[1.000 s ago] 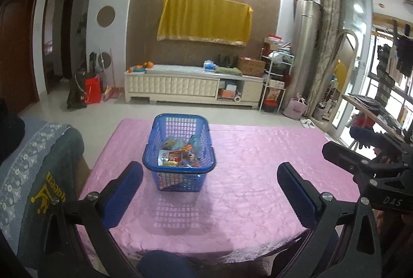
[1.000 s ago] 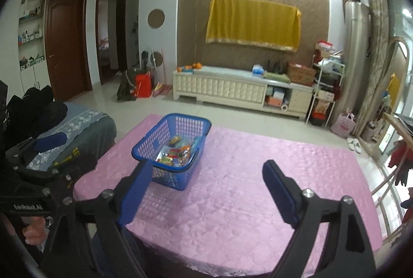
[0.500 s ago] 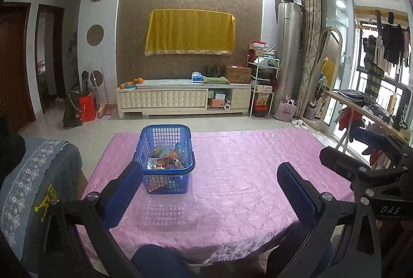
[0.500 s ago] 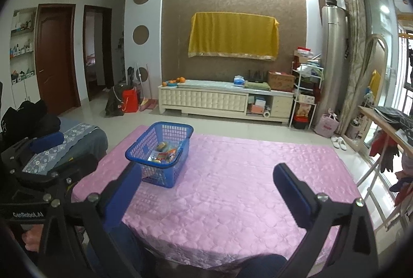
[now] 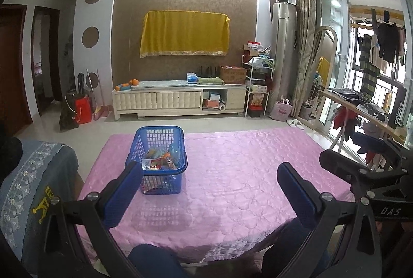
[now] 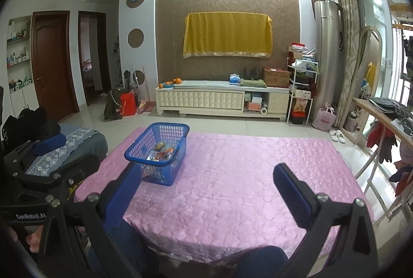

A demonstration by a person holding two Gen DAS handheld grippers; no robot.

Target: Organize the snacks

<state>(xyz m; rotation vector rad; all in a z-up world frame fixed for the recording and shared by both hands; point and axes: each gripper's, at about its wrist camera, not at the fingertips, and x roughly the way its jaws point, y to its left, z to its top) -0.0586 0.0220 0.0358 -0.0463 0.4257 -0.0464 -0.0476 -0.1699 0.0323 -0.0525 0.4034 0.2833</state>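
Observation:
A blue plastic basket (image 5: 165, 177) (image 6: 178, 151) stands on the left part of a pink quilted table (image 5: 245, 174) (image 6: 245, 174). Several snack packets (image 5: 161, 162) (image 6: 161, 153) lie inside it. My left gripper (image 5: 209, 180) is open with nothing between its blue pads, held back over the table's near edge, the basket just past its left finger. My right gripper (image 6: 207, 178) is open and empty too, with the basket ahead of its left finger. Each gripper shows at the side edge of the other's view.
A chair with a grey patterned cover (image 5: 33, 187) (image 6: 69, 149) stands left of the table. A wooden shelf with clothes (image 5: 361, 107) is at the right. The person's knees in blue (image 5: 155, 262) (image 6: 260, 260) sit under the near edge. Beyond lie tiled floor and a white cabinet (image 5: 178, 97).
Both grippers have drawn back from the basket and levelled out, so it looks smaller and farther. The right jaws opened a little wider. The basket has stayed where it was.

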